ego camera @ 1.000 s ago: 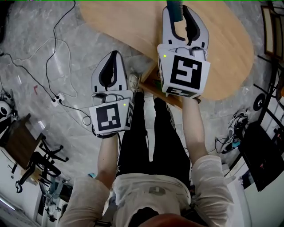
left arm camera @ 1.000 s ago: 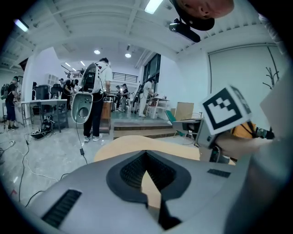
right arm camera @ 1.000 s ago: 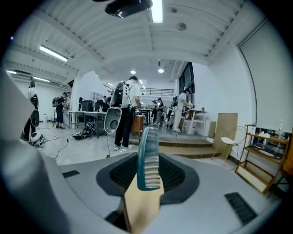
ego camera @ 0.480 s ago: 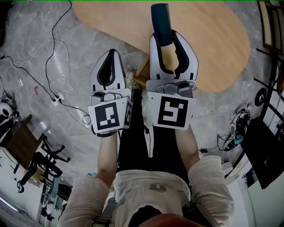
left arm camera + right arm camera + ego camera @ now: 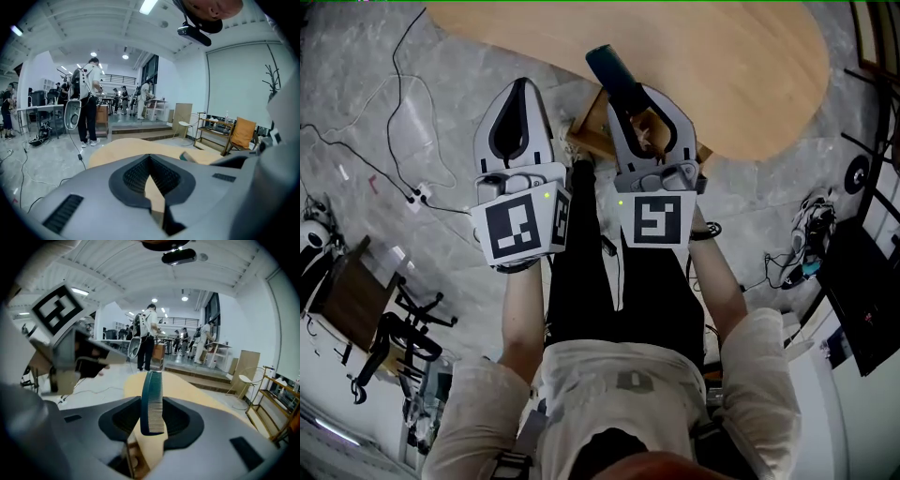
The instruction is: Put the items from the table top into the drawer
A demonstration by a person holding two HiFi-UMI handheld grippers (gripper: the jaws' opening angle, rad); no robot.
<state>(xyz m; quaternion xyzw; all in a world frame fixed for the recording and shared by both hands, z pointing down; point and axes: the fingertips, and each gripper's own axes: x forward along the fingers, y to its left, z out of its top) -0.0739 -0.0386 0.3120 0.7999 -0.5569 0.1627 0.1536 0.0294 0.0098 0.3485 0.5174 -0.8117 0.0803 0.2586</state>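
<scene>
1. Head view: the person holds both tools out over the near edge of an oval wooden table (image 5: 731,66).
   - The right gripper (image 5: 639,105) is clamped on a dark teal comb (image 5: 614,73).
   - The comb sticks out forward and to the left past the jaw tips, with its far end over the tabletop.
   - Under this gripper, at the table's edge, shows the wooden frame of what looks like the drawer (image 5: 584,141). Its inside is mostly covered.
   - The left gripper (image 5: 522,84) is just beside the right one, over the grey floor short of the table. Its jaw tips meet and nothing is between them.

2. Left gripper view: the left gripper (image 5: 150,161) has its jaws closed to a point at the tips.
   - Only a narrow wedge of tan wood shows through the gap nearer the camera, and no object sits there.
   - The table (image 5: 117,152) lies ahead.
   - A small teal end peeks out at the right, next to the right tool's grey body. It is too small to name for certain.
   - A person (image 5: 89,101) stands farther off in the hall.

3. Right gripper view: the comb (image 5: 153,385) stands on edge between the black pads of the right gripper (image 5: 152,405).
   - The comb is gripped near its close end, its teeth face right, and it reaches forward above the table (image 5: 187,387).
   - Wood shows below the jaws.
   - The left tool's marker cube fills the upper left.
</scene>
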